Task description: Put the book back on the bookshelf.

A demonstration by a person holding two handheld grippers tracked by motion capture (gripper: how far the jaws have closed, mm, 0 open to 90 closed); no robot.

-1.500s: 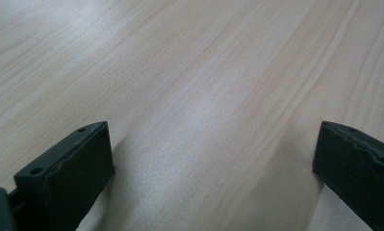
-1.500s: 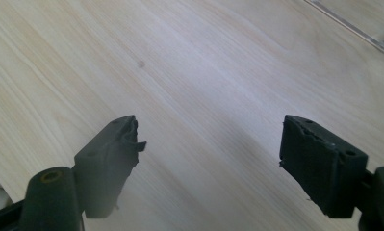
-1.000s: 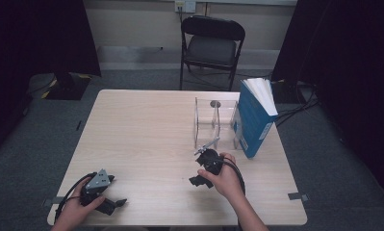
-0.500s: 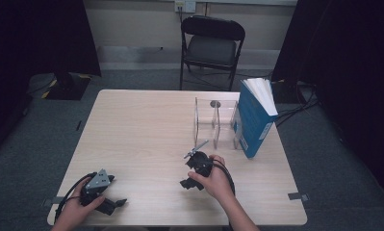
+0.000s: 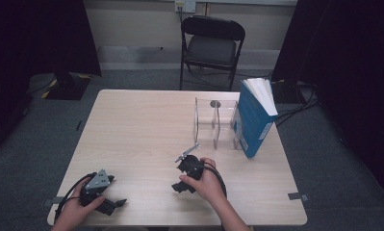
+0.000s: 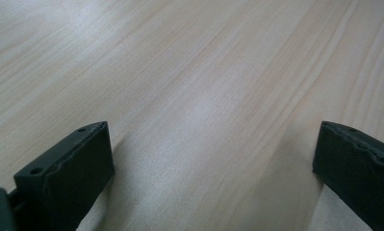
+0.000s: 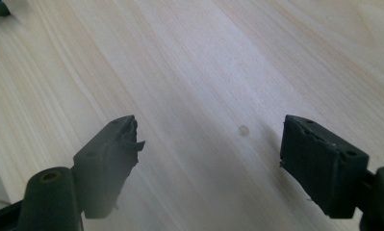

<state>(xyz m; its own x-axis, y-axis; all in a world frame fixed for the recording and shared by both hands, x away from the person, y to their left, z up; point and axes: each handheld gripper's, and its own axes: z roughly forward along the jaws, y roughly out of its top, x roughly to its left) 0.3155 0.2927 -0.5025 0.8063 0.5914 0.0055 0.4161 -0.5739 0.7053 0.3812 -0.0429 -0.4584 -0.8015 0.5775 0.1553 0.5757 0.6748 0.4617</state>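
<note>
We hold both grippers low over the near part of the pale wooden surface [image 5: 146, 130]. Our left gripper [image 5: 113, 204] sits close to the near-left corner, so the near edge runs just behind it and the left edge lies a little way off to its side. Our right gripper [image 5: 178, 186] is out toward the middle of the near half, with bare wood on every side of its fingers.

In the left gripper view the fingers [image 6: 79, 168] are spread wide with only wood grain between them. In the right gripper view the fingers [image 7: 112, 159] are likewise spread, holding nothing, with bare wood and one small dark spot [image 7: 244, 130] between them.

The broad stretch of surface ahead of the left fingers is open all the way to the far edge. Ahead and to the right of the right fingers stands a clear acrylic stand [image 5: 216, 122], and a blue book [image 5: 251, 120] stands upright, touching its right side, pages up. These two are near the right edge and well apart from both grippers. A black folding chair [image 5: 211, 45] stands on the floor beyond the far edge.

The stand's clear walls are hard to trace. Our forearms are cut off at the bottom of the high view, and dark curtains hide the room's sides.
</note>
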